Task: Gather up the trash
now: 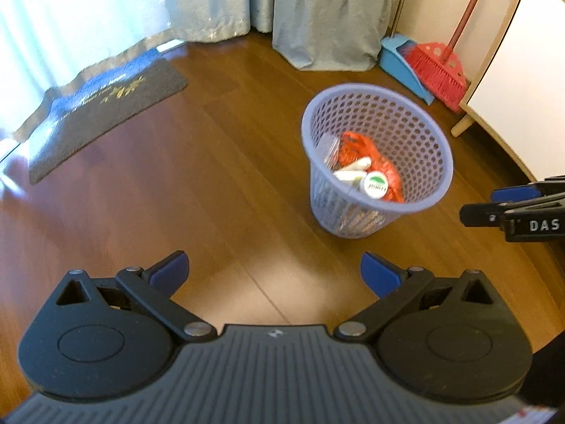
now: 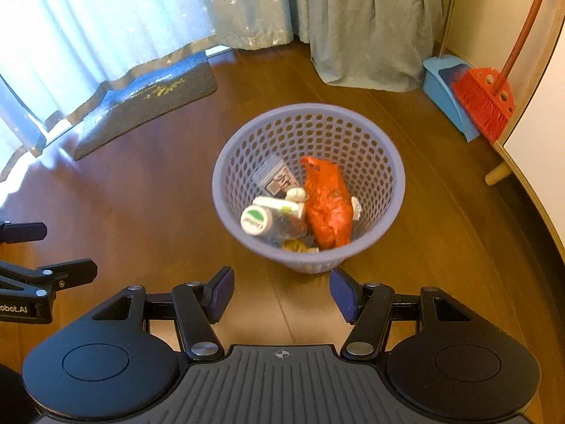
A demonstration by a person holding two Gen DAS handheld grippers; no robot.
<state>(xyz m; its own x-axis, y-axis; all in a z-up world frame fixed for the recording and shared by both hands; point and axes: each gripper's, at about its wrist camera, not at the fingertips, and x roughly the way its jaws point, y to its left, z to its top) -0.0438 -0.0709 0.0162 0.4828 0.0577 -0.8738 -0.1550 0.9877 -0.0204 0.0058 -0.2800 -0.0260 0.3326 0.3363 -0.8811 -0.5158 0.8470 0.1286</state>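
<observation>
On the wood floor, mid-room: lavender mesh basket (image 2: pixel 309 183), upright, already holding trash.
Inside the basket: orange plastic bag (image 2: pixel 328 205) at right, white bottle with green-marked cap (image 2: pixel 256 219) at near left, clear packet (image 2: pixel 273 176) at the far side; smaller scraps too blurred to name.
Left gripper (image 1: pixel 274 275): spread wide, nothing between the blue pads, bare floor beneath.
Right gripper (image 2: pixel 281 295): roughly two-thirds open, empty, hovering just near of the basket's rim.
Loose trash on the floor: none in sight in either view; probably most of the collecting done, though the fisheye edges hide much.
Far right corner: blue dustpan (image 2: pixel 446 95) and red broom (image 2: pixel 485 102) leaning beside a white panel (image 2: pixel 536 106).
Far left: dark doormat (image 2: pixel 148 109) under the curtain (image 2: pixel 106 28).
Risk, tipping: light basket, narrow base; a nudge against the near rim likely to topple it and spill the contents.
Risk, collision: both grippers close together, side by side; possible knock if reaching at once.
Risk, snagging: mesh holes apt to catch a pad on any reach inside.
</observation>
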